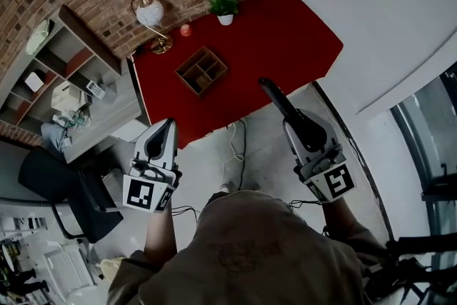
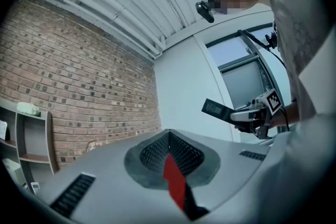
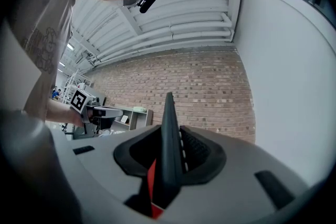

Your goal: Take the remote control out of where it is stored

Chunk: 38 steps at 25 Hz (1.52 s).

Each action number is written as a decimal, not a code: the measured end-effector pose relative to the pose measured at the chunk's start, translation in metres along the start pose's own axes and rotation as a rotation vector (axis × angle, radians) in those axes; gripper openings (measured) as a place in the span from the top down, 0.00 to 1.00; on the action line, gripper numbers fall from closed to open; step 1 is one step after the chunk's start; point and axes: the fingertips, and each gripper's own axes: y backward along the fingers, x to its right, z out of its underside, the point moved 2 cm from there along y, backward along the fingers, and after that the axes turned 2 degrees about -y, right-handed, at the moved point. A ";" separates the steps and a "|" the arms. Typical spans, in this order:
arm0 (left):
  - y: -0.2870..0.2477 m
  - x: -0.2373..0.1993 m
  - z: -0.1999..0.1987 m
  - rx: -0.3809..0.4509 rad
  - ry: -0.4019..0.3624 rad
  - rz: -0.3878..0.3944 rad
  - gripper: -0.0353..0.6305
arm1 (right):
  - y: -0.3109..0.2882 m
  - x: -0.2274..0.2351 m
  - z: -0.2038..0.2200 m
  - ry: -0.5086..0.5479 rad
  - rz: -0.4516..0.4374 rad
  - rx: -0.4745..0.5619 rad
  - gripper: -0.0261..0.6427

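The jaws of the right gripper (image 1: 294, 123) clamp a black remote control (image 1: 275, 96) edge-on, its far end jutting past the tips, in the air at the near edge of a red worktop (image 1: 300, 32). The left gripper (image 1: 168, 126) has its jaws pressed together, empty. A divided wooden box (image 1: 202, 70), a potted plant (image 1: 221, 0) and a lamp (image 1: 151, 14) stand on the worktop.

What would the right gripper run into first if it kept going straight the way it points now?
Probably the brick wall: the right gripper, shut on the remote control, points roughly level at it, nothing else in line. The red table seems to lie below that path; depth is unclear.
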 end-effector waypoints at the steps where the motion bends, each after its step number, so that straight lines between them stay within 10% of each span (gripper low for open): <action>1: 0.001 -0.001 0.000 0.003 0.002 0.006 0.95 | -0.001 -0.002 0.000 0.000 0.006 -0.001 0.80; 38: 0.036 -0.050 0.017 0.019 0.041 0.020 0.95 | -0.040 -0.058 -0.012 0.046 0.020 -0.032 0.80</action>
